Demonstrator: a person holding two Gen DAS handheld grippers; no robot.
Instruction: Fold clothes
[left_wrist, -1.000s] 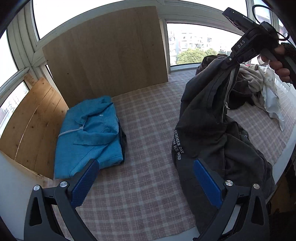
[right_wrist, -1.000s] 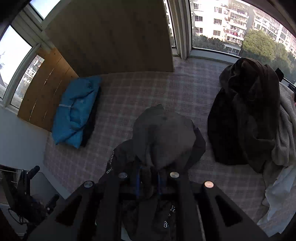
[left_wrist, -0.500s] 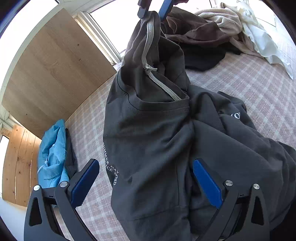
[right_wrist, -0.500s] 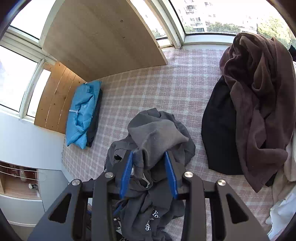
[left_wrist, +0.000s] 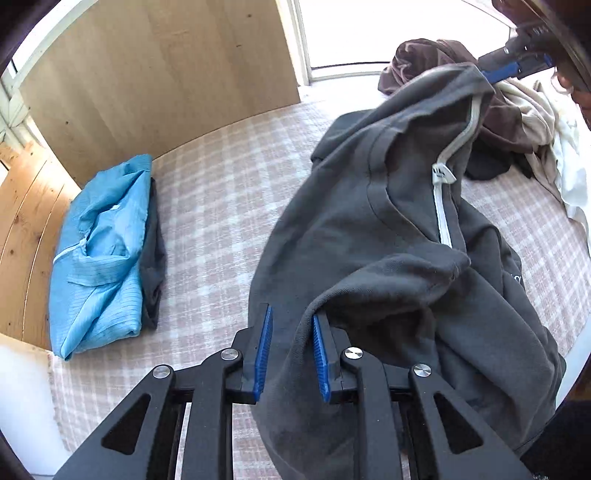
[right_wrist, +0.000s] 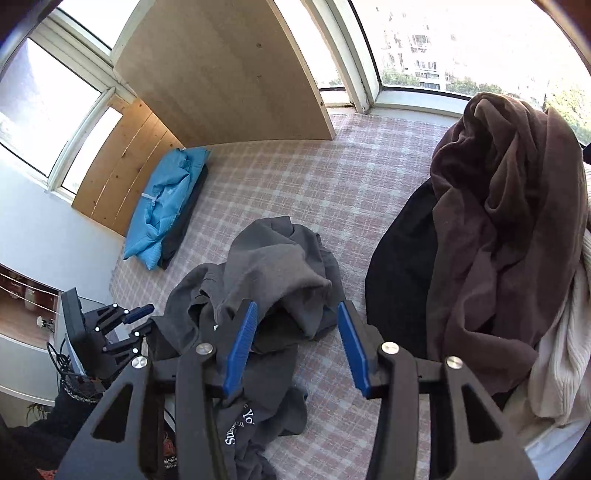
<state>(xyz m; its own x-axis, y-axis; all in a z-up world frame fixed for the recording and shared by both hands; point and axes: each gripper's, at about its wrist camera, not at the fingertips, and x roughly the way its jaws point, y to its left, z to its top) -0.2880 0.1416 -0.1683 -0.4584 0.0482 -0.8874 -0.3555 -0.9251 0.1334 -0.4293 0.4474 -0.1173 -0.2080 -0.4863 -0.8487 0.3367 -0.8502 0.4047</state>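
Note:
A dark grey zip jacket (left_wrist: 388, 236) with white lettering lies bunched on the checked cloth; it also shows in the right wrist view (right_wrist: 273, 269). My left gripper (left_wrist: 290, 321) is shut on a fold of the jacket's lower edge. My right gripper (right_wrist: 297, 314) is open, its blue pads apart just above the jacket's raised top; in the left wrist view it (left_wrist: 517, 66) sits at the jacket's collar. My left gripper shows small at the left in the right wrist view (right_wrist: 142, 319).
A folded blue garment (left_wrist: 99, 254) on a dark one lies at the left by wooden boards (left_wrist: 155, 74). A heap of brown (right_wrist: 498, 229), black and cream clothes (right_wrist: 561, 362) fills the right side. The checked cloth (left_wrist: 221, 192) ends at the near edge.
My left gripper has closed on the jacket's lower edge. My right gripper has opened and let go of the jacket's top, which has sunk toward the cloth.

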